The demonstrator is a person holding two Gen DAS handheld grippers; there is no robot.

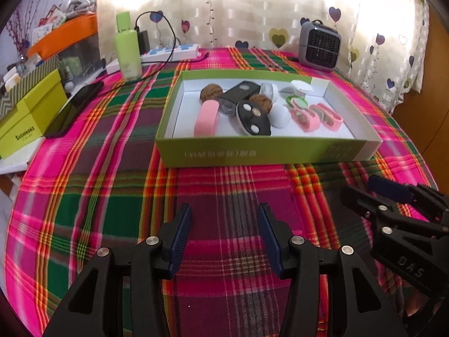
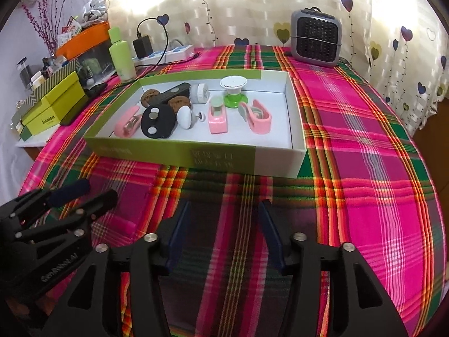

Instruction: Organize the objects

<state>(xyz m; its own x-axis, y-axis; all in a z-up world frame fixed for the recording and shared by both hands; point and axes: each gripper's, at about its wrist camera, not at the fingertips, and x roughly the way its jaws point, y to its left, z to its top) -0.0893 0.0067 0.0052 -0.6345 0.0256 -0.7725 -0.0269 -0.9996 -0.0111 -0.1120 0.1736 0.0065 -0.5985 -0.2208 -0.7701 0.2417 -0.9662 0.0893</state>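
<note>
A shallow green box point(image 2: 174, 151) is being shown in the middle of both frames, resting on the tabletop under a pink and green plaid cloth point(image 2: 364, 146). Small objects are being held loose inside it: a black oval case point(image 2: 155, 122), a white egg-shaped piece point(image 2: 183, 116), two pink clips point(image 2: 217, 119), two brown walnuts point(image 1: 211, 91) and a green and white stand point(image 2: 233, 92). At the bottom centre of the left wrist view the left gripper point(image 1: 224, 238) is being held above the cloth, its jaws standing apart with nothing between them. The right gripper point(image 2: 224, 236) is being held likewise at the bottom centre of the right wrist view, jaws apart and empty. A grey heater point(image 2: 315, 38) is being seen at the upper right, a green bottle point(image 2: 121, 56) at the upper left.
</note>
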